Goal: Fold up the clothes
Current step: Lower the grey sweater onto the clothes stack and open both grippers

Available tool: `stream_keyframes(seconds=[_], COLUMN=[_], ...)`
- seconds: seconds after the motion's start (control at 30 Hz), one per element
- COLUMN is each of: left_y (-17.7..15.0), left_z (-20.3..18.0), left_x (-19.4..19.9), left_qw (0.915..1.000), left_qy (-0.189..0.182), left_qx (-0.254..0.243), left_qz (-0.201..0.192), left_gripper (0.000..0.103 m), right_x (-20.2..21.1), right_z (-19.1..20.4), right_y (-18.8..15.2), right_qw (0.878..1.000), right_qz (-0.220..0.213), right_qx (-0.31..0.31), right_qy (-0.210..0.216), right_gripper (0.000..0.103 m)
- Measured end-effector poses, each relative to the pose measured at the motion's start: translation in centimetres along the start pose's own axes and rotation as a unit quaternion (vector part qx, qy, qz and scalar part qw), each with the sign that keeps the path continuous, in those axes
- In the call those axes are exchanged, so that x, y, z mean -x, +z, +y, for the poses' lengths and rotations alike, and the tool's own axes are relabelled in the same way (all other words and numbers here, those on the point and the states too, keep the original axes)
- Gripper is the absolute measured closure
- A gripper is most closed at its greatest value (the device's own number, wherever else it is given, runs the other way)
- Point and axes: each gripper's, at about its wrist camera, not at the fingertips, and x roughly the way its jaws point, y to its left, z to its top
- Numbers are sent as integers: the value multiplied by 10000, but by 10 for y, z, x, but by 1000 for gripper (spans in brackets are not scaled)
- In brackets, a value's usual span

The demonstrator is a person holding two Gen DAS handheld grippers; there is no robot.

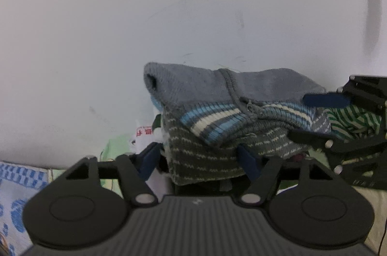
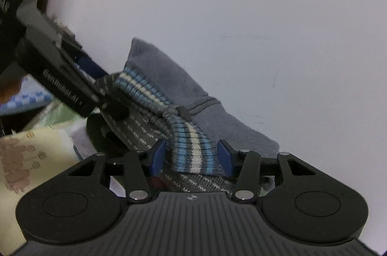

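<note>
Scuffed white wall [image 1: 121, 14] behind sweater [image 1: 217, 110]

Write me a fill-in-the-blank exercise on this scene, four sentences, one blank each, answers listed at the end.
1. Both grippers have their blue pads on the same knitted ____ sweater.
2. The left gripper and the right gripper each have knit fabric ____ their blue pads.
3. The ribbed band at the right gripper has blue, grey and ____ stripes.
4. In the left wrist view, a ____-and-white striped garment lies behind the right gripper.

Answers: grey; between; cream; green
</note>
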Motion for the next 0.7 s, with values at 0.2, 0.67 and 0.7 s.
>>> stream_keyframes(seconds=[0.2,0.67,0.7], left_y=[-6,-8,-8], left_z=[-10,-6,-7], left_x=[-6,-22,-18], left_qw=[9996,9992,9990], left_qy=[146,178,172], left_qx=[-259,-368,-419], left_qz=[-16,-21,-29], left_gripper=[31,19,20], right_x=[-1,11,16], right_z=[-3,-5,-11], right_y=[-3,-17,-12], right_qw=[9992,9973,9985], right_qz=[222,297,210], right_qx=[315,663,441], right_qy=[-43,146,255], right_gripper=[83,87,87])
